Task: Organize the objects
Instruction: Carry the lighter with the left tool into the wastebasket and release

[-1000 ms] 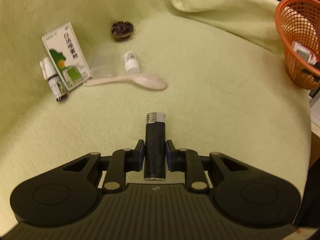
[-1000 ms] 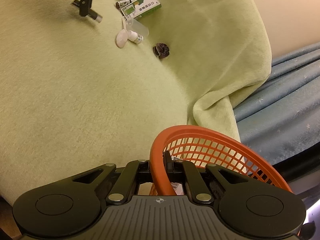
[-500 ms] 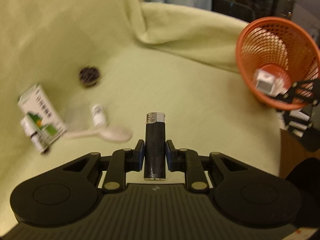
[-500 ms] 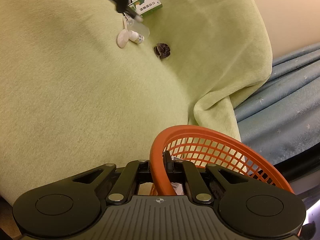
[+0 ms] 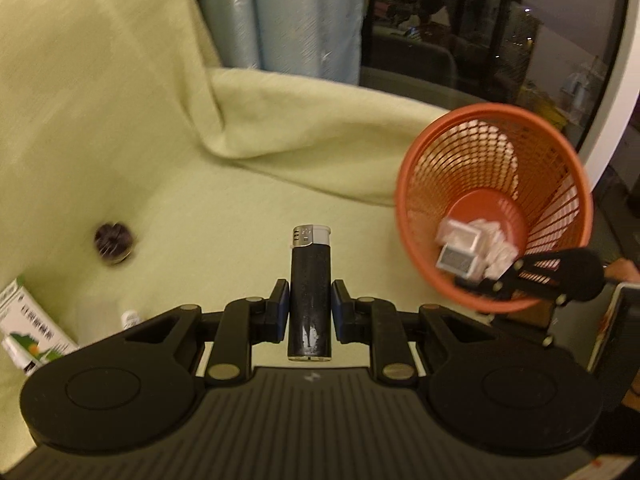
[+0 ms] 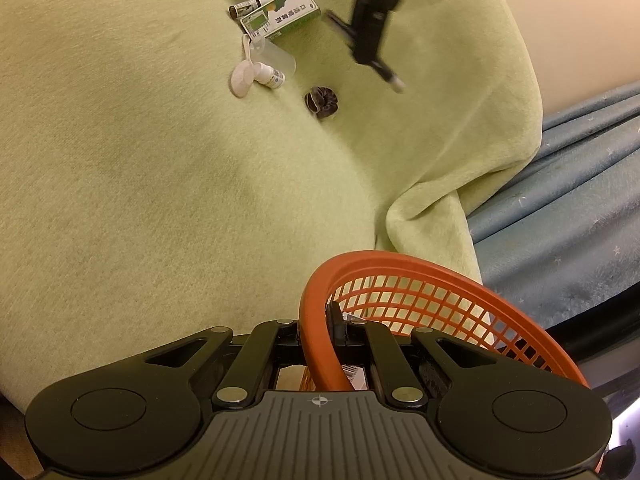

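Two grippers in use: left gripper (image 5: 310, 306) clamped on black lighter (image 5: 310, 296), held upright above green blanket (image 5: 248, 208), orange basket (image 5: 494, 208) off to its right. Right gripper (image 6: 318, 330) pinched tight on basket rim, small white packets (image 5: 468, 248) inside. Left lying on blanket: medicine box (image 6: 280, 12), white spoon (image 6: 242, 76), small bottle (image 6: 270, 74), dark scrunchie (image 6: 322, 102).

The black lighter (image 5: 310, 296) stands upright, silver cap up, clamped mid-body; the orange mesh basket (image 5: 416, 184) tilts open (small white boxes inside), gripped by its rim.
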Demonstrator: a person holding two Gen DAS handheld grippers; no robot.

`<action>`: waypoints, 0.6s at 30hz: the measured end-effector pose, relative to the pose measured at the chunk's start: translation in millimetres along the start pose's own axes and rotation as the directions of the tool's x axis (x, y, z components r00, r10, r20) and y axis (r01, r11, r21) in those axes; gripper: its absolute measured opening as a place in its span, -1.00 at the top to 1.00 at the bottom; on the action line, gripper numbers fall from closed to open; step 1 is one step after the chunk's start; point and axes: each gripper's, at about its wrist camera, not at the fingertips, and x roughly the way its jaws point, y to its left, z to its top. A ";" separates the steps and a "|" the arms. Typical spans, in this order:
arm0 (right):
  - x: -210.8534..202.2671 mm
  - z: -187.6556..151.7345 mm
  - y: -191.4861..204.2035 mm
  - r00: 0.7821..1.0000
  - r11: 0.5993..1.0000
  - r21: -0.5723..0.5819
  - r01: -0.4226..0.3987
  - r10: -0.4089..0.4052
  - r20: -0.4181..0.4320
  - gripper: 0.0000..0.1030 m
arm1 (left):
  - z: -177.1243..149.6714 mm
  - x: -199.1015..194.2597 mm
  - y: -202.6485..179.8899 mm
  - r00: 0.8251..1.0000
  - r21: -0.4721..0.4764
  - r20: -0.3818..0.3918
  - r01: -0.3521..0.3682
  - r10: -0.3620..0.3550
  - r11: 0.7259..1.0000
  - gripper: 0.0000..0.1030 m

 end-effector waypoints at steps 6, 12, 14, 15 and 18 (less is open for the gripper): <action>-0.8 0.3 -0.1 1.000 1.000 0.006 0.001 -0.001 0.001 0.97 | 19.4 4.5 -21.0 0.998 0.014 0.017 0.062 -0.063 0.998 0.66; -1.7 0.3 0.6 1.000 1.000 0.010 0.001 -0.001 0.003 0.97 | 41.4 14.0 -49.2 0.988 0.048 0.024 0.149 -0.150 0.988 0.66; -1.8 0.1 -0.6 1.000 1.000 0.014 0.001 -0.001 0.004 0.97 | 49.1 18.1 -60.8 0.984 0.068 0.022 0.176 -0.178 0.982 0.66; -1.9 0.0 -0.9 1.000 1.000 0.015 0.002 -0.002 0.004 0.97 | 52.4 20.4 -67.7 0.982 0.082 0.020 0.185 -0.188 0.979 0.66; -2.5 -0.1 -1.6 1.000 1.000 0.020 0.005 -0.005 0.006 0.97 | 61.2 29.1 -87.3 0.976 0.108 0.020 0.214 -0.217 0.971 0.66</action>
